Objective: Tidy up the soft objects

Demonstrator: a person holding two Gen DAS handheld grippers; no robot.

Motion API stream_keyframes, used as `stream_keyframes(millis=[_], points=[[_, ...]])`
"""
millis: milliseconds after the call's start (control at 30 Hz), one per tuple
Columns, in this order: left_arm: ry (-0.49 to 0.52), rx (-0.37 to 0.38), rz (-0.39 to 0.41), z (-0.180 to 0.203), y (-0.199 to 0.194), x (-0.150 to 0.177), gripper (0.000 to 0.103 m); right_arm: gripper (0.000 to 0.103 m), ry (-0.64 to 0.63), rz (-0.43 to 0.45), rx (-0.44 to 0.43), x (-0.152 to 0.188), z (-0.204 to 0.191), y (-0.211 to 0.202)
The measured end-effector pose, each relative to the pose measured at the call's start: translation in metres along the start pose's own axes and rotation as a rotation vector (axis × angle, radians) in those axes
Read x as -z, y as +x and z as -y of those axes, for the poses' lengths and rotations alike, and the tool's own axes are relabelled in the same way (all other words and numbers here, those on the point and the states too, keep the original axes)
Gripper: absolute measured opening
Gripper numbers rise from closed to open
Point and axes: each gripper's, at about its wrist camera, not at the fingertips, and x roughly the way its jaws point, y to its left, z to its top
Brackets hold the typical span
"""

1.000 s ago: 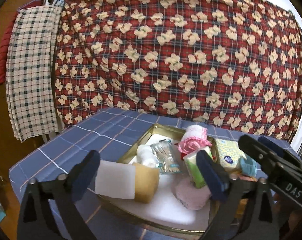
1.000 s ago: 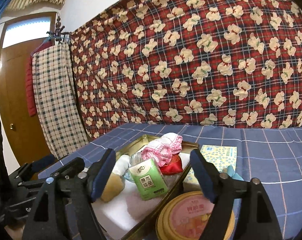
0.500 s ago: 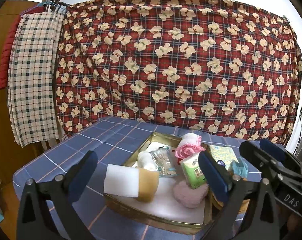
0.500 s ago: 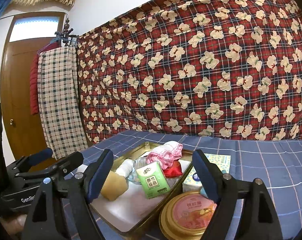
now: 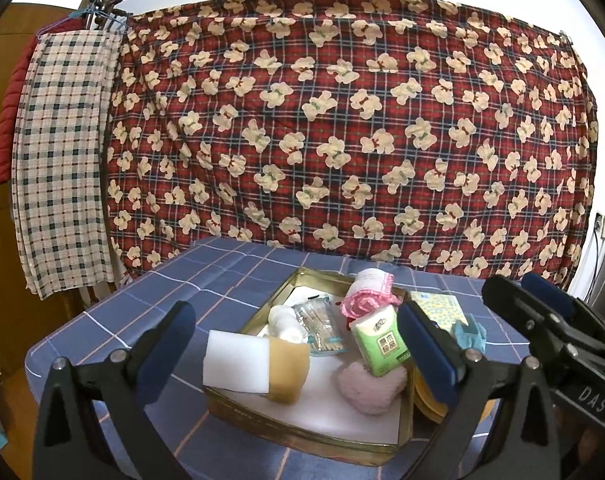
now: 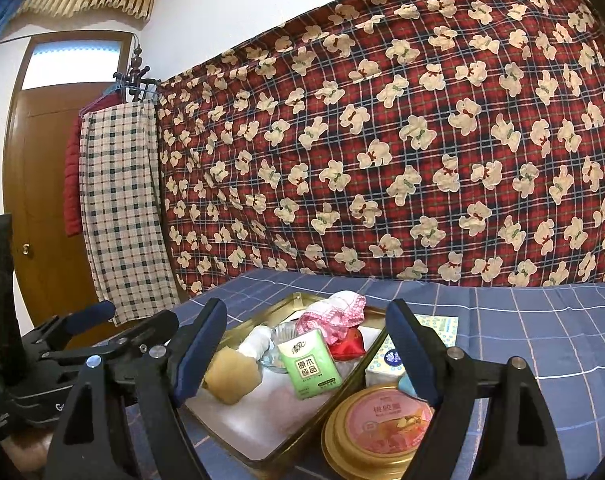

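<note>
left wrist view: the left gripper point(image 5: 298, 344) has drawn back and up from the gold tin point(image 5: 302, 436), jaws wide and empty, sponge point(image 5: 258, 364) and tissue pack point(image 5: 380, 340) lying inside. right wrist view: the right gripper point(image 6: 306, 348) likewise sits back, wide open and empty, so the sorting looks finished or paused.

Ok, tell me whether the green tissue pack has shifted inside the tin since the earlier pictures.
No. The green tissue pack leans where it did, between the pink fluffy pad and the tin's right wall.
</note>
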Motion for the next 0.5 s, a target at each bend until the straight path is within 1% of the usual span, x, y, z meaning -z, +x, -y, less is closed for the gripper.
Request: stream_keyframes(millis=[500], points=[[0.012,0.024,-0.024,0.0069,0.0007,0.0003,0.102,0.084,0.01,0.012,-0.002,-0.0045,0.0011,-0.0069]])
